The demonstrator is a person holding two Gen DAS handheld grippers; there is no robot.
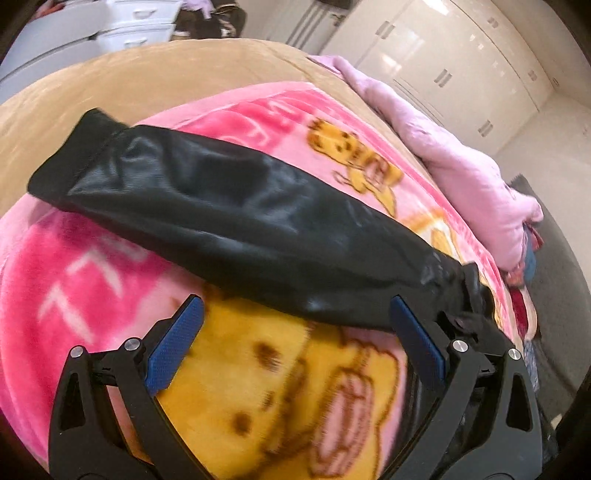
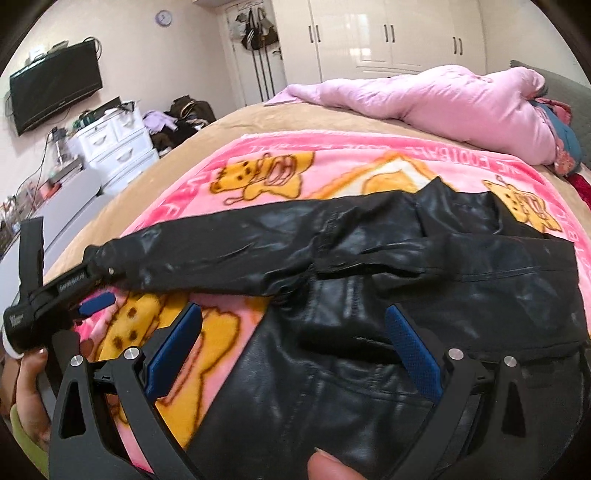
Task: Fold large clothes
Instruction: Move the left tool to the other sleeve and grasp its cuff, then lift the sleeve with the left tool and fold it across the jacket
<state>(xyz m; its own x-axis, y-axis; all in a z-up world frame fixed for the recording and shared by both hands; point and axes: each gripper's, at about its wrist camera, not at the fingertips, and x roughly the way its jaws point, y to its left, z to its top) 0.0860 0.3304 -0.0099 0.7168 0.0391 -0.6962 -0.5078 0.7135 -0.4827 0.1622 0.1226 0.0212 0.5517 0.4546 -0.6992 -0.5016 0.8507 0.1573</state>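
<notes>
A black leather jacket (image 2: 424,266) lies on a pink cartoon blanket (image 2: 332,162) on the bed. Its left sleeve (image 2: 207,254) stretches out to the left. In the left wrist view the sleeve (image 1: 229,218) lies diagonally across the blanket (image 1: 74,266), just beyond my fingertips. My left gripper (image 1: 295,314) is open and empty, close to the sleeve; it also shows at the sleeve's cuff in the right wrist view (image 2: 90,302). My right gripper (image 2: 295,321) is open and empty, over the jacket's body near the armpit.
A crumpled light pink garment (image 2: 461,107) lies at the far side of the bed. The tan bedspread (image 2: 258,118) lies around the blanket. White drawers (image 2: 114,147), a wall TV (image 2: 55,88) and white wardrobes (image 2: 388,33) stand beyond the bed.
</notes>
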